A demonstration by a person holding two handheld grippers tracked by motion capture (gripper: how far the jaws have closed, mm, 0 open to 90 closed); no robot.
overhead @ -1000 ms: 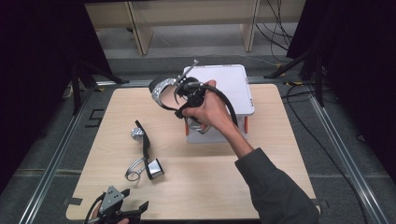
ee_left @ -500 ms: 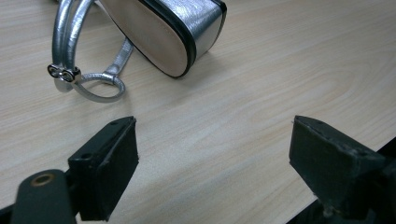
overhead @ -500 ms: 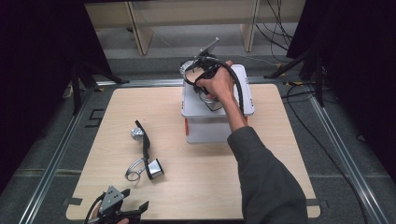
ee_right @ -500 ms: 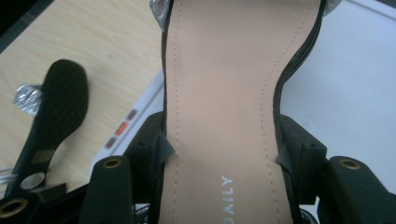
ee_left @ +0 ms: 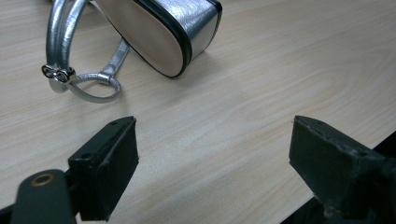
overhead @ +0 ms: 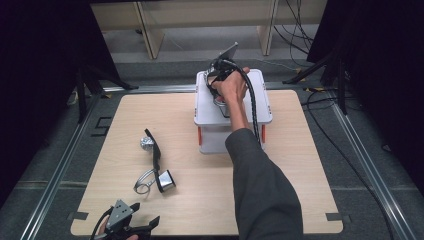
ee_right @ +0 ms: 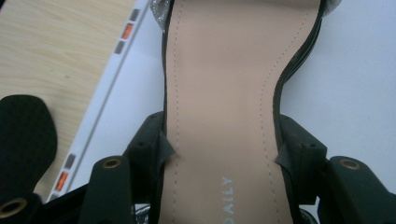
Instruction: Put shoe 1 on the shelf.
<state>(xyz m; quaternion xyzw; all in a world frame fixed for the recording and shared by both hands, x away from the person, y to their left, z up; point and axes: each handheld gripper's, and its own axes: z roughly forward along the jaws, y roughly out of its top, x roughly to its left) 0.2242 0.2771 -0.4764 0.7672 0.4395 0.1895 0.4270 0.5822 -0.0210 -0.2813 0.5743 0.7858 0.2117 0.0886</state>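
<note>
The right gripper (ee_right: 219, 154) is clamping a sandal (ee_right: 224, 93) with a beige insole and black edge, filling the frame centre; the left gripper (ee_left: 212, 163) is standing apart.

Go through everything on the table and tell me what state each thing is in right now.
Right gripper: shut on the sandal, over the white box.
Sandal: clamped at the sole's sides, insole up.
White box: lid closed.
Left gripper: open, holding nothing.
Second sandal: lying on its side on the table, strap loose.
</note>
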